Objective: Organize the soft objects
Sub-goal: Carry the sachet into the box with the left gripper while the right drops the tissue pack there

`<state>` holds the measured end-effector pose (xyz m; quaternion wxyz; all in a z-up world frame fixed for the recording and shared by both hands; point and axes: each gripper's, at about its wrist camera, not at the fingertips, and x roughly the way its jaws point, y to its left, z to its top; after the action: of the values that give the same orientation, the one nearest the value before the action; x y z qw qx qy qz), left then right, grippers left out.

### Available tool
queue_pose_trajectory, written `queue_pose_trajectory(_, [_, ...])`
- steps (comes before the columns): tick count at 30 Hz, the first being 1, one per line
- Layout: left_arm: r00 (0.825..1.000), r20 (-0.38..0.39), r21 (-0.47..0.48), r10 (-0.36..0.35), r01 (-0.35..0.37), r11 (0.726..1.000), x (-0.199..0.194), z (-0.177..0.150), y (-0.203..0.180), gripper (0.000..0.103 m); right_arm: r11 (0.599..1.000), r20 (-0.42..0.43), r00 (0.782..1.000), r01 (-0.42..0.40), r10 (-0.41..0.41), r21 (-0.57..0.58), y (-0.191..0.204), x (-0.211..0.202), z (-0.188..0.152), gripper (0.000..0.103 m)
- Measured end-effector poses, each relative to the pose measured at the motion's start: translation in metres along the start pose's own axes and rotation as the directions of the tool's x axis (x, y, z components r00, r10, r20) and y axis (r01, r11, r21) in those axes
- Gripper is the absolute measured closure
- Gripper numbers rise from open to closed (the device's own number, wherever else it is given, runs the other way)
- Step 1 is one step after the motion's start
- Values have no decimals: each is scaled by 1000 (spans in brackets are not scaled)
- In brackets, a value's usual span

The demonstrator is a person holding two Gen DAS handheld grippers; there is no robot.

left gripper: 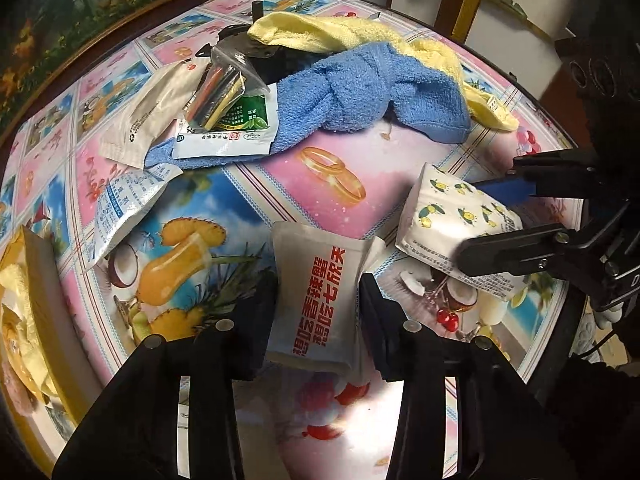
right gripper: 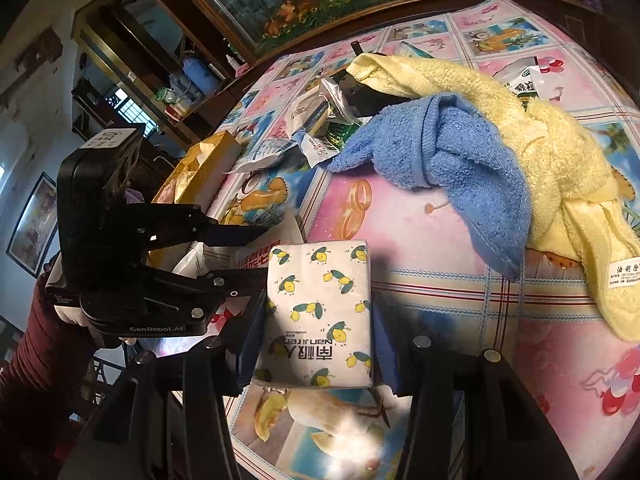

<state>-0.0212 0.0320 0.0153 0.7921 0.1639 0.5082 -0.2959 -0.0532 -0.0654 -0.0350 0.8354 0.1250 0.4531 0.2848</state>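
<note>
the tissue pack with the lemon print sits low in the middle of the right wrist frame, and we see the right claw pinching it, one finger on each side of it. in the left wrist frame the same pack shows at the right edge, with the right claw reaching in from the right around it.

in the lower middle of the left wrist frame a white sachet with red lettering stands between the fingers of the left claw. the right finger meets its edge, the left finger lies close to its other side; whether both press on it we cannot tell. the left claw also shows at the left of the right wrist frame, held by a hand with a dark red sleeve.

up the frame a blue towel lies crumpled on the worktop, which wears a bright fruit-print cloth, and a yellow towel drapes behind and partly over the blue one. at the upper left, touching the blue towel, lies a heap of packets. another printed sachet lies at mid left. a yellow box sits at the left edge.
</note>
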Motion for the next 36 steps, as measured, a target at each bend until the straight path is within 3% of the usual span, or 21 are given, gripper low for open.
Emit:
queue_pose_trajectory(4, [999, 36, -57, -40, 42, 998, -14, -13, -3, 65, 1000, 9, 1000, 7, -7, -3, -1, -6, -2, 54])
queue_pose_trajectory(9, [977, 190, -195, -100, 137, 971, -62, -36, 14, 65, 1000, 26, 1000, 15, -14, -7, 4, -14, 1, 54])
queue_pose_trajectory(11, [964, 251, -235, -85, 146, 961, -90, -49, 24, 64, 999, 29, 999, 16, -15, -28, 13, -16, 5, 54])
queue_pose_trajectory(15, [948, 316, -312, 33, 71, 947, -143, -83, 48, 64, 997, 25, 1000, -15, 17, -74, 41, -11, 16, 53])
queue_pose_trajectory(18, [937, 310, -390, 159, -27, 921, -167, -107, 72, 64, 991, 6, 999, -46, 47, -126, 76, 2, 28, 54])
queue_pose_trajectory(23, [920, 239, -495, 310, -159, 854, -164, -142, 118, 64, 966, -30, 993, -117, 114, -230, 144, 31, 48, 54])
queue_pose_trajectory(29, [908, 162, -565, 385, -235, 791, -146, -166, 158, 64, 935, -138, 979, -188, 152, -302, 212, 91, 60, 54])
queue_pose_trajectory(36, [904, 123, -642, 409, -241, 728, -137, -184, 191, 61, 910, -241, 966, -180, 92, -374, 254, 154, 48, 53])
